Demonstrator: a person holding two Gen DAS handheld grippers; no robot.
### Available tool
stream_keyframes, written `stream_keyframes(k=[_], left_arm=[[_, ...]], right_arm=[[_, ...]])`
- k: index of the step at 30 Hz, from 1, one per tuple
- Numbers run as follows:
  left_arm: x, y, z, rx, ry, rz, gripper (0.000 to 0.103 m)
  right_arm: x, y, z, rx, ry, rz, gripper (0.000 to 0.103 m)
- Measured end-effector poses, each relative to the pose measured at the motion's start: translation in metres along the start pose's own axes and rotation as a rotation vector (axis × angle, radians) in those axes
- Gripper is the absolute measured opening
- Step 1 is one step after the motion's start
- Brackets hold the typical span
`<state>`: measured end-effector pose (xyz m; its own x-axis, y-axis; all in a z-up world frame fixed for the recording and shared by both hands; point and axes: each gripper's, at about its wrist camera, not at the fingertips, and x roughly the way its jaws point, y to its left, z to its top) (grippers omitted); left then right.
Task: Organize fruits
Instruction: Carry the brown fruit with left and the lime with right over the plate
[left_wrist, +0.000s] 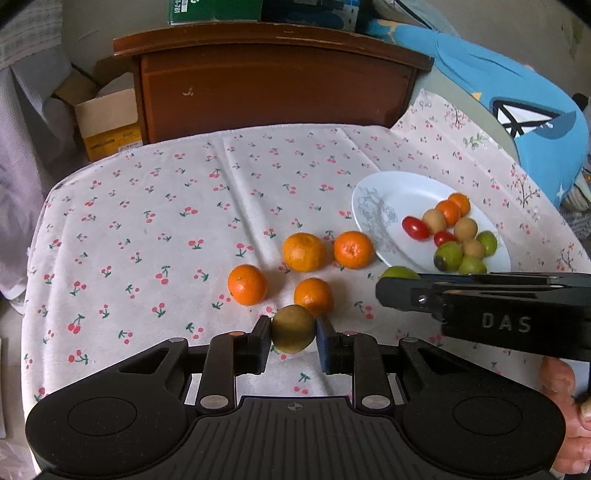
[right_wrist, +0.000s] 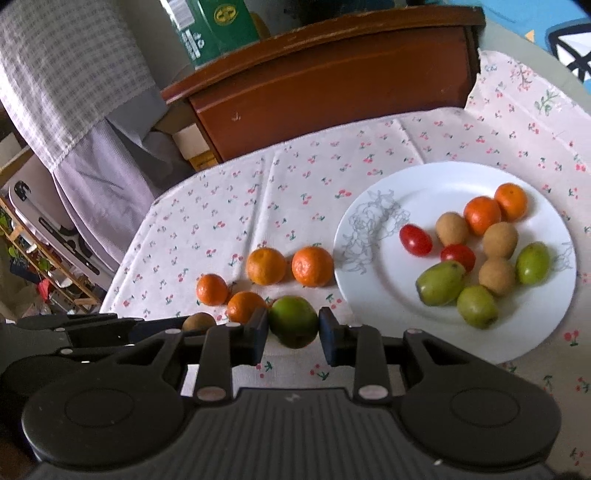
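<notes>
My left gripper (left_wrist: 293, 334) is shut on a round olive-brown fruit (left_wrist: 293, 326), held just above the cherry-print cloth. Close to its right, my right gripper (right_wrist: 293, 330) is shut on a green fruit (right_wrist: 293, 321). Each gripper shows in the other's view: the right one (left_wrist: 391, 291) comes in from the right with the green fruit (left_wrist: 399, 272) peeking over it, and the brown fruit (right_wrist: 198, 320) sits at the left one's tips. Several oranges (left_wrist: 303, 252) lie grouped on the cloth just beyond both grippers. A white plate (right_wrist: 443, 177) to the right holds mixed small fruit.
On the plate lie cherry tomatoes (right_wrist: 415, 240), tan round fruit (right_wrist: 500, 240), green fruit (right_wrist: 439, 282) and two small oranges (right_wrist: 482, 215). A brown wooden cabinet (left_wrist: 273, 88) stands behind the table. A hand (left_wrist: 565, 406) grips the right tool. The cloth's left part (left_wrist: 129, 221) is bare.
</notes>
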<state>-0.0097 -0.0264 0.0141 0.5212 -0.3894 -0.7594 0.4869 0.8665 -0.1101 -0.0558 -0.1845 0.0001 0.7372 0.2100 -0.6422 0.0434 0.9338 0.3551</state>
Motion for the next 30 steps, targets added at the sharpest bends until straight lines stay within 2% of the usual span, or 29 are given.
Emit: stream_keyframes(k=[10, 16, 21, 30], left_arm=[[-0.017, -0.016, 0.025, -0.019, -0.073, -0.025, 0.023], [-0.021, -0.029, 0.045, -0.016, -0.118, -0.051, 0.023], [-0.016, -0.041, 0.06, -0.016, -0.107, -0.083, 0.023], [-0.002, -0.061, 0.075, 0.035, -0.087, -0.094, 0.023]], right_arm=[[-0.037, -0.014, 0.021, 0.043, -0.12, -0.005, 0.03], [-0.062, -0.031, 0.038, 0.089, -0.192, -0.047, 0.03], [-0.079, -0.047, 0.052, 0.129, -0.233, -0.086, 0.03], [-0.09, -0.079, 0.065, 0.187, -0.243, -0.128, 0.03]])
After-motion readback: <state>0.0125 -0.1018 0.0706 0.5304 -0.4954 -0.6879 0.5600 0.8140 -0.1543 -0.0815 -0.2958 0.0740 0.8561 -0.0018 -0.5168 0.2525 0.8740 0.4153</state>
